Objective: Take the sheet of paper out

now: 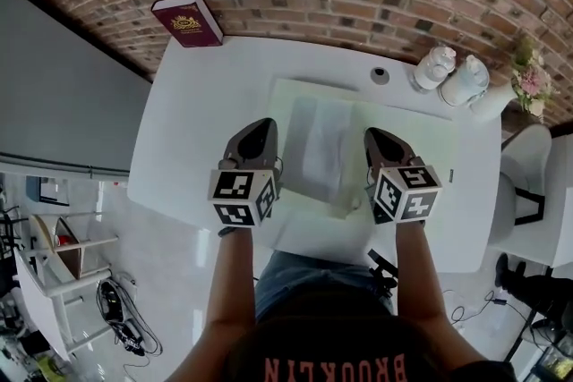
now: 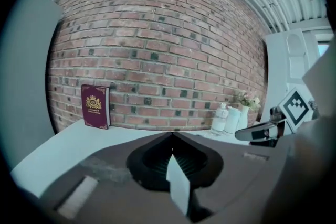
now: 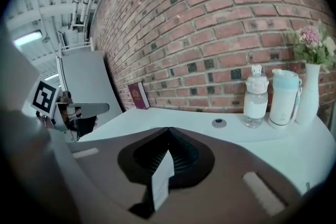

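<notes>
A white sheet in a clear sleeve point(image 1: 324, 146) lies on a pale green folder point(image 1: 295, 96) in the middle of the white table point(image 1: 179, 139). My left gripper point(image 1: 260, 129) hovers over the folder's left edge, its jaws closed tip to tip point(image 2: 172, 135). My right gripper point(image 1: 377, 138) hangs to the right of the sheet, jaws likewise shut point(image 3: 168, 129). In each gripper view a small white tab stands at the seam behind the tips. Neither gripper holds the sheet. Each gripper shows in the other's view, the right gripper point(image 2: 261, 131) and the left gripper point(image 3: 79, 109).
A dark red book point(image 1: 188, 20) leans on the brick wall at the back left. At the back right stand a white bottle point(image 1: 435, 67), a lidded cup point(image 1: 466, 81) and a vase of flowers point(image 1: 530, 78), with a small grey disc point(image 1: 380, 75) nearby. A white chair point(image 1: 528, 183) stands right of the table.
</notes>
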